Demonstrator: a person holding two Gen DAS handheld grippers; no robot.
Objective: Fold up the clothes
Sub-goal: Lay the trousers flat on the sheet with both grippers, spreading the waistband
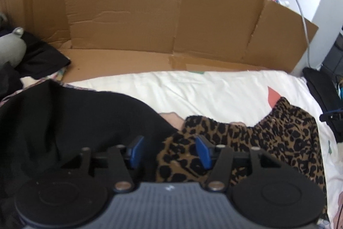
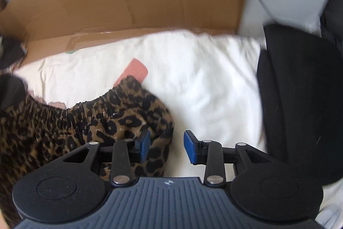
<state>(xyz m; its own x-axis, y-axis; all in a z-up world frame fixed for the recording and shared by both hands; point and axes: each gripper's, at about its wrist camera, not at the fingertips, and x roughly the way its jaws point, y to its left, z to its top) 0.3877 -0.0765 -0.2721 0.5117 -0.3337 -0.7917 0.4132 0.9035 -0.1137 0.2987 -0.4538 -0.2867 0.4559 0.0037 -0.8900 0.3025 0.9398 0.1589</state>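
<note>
A leopard-print garment (image 1: 268,134) with a gathered elastic waistband lies crumpled on the white bed sheet (image 1: 193,89). It also shows in the right wrist view (image 2: 75,126). My left gripper (image 1: 169,151) is open, its blue pads astride the garment's left edge, beside a black garment (image 1: 75,121). My right gripper (image 2: 166,146) is open over the leopard garment's right edge; its left pad is above the fabric, its right pad above the bare sheet (image 2: 203,78).
A flattened cardboard wall (image 1: 160,14) stands along the far side of the bed. More dark clothes (image 1: 40,55) pile at the left. A black chair (image 2: 300,100) stands at the bed's right side. A grey cable (image 1: 300,14) hangs down the wall.
</note>
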